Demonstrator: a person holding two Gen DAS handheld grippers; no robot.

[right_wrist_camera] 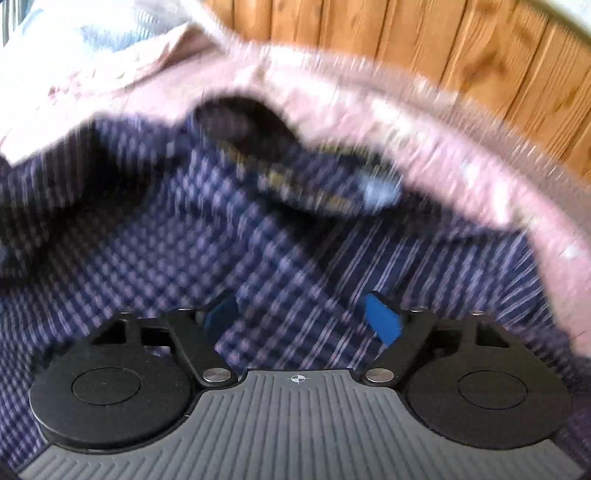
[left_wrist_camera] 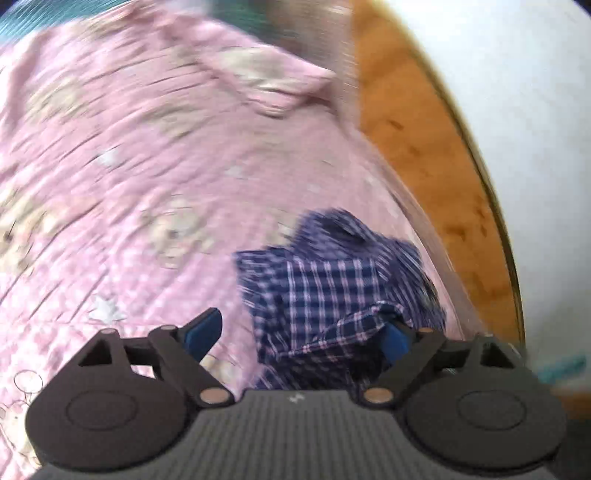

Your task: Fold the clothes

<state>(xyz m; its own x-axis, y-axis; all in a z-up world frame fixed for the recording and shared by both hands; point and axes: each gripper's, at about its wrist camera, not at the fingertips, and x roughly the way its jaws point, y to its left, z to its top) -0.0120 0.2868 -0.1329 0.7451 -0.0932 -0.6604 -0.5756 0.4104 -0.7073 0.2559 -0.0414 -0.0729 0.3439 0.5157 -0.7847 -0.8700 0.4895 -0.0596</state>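
On the pink bedspread (left_wrist_camera: pixel 122 147), printed with pale bears and stars, we find a navy checked shirt (left_wrist_camera: pixel 332 280) lying crumpled near the edge of the bed, close to a wooden board (left_wrist_camera: pixel 413 122) and a white wall (left_wrist_camera: pixel 517 74) beyond it. Both views are blurred, so fine detail is lost to us.

From the left wrist view we see the left gripper (left_wrist_camera: pixel 301 334) with its jaws spread wide. Its blue pad on one side (left_wrist_camera: pixel 202 330) stands clear over the bedspread, while the other is partly hidden behind a raised fold of the shirt. Nothing is pinched between them that we can make out; the fold lies against the one finger only.

From the right wrist view we see the right gripper (right_wrist_camera: pixel 304 321) pointing steeply down into the shirt (right_wrist_camera: pixel 155 251), which fills most of the frame. Its jaws are also wide apart, and a band of checked cloth runs between the blue pads (right_wrist_camera: pixel 382 321) without being squeezed. Near the top lies the dark collar (right_wrist_camera: pixel 243 125), with a strip of the pink bedspread (right_wrist_camera: pixel 424 122) and wooden panelling (right_wrist_camera: pixel 424 33) behind.
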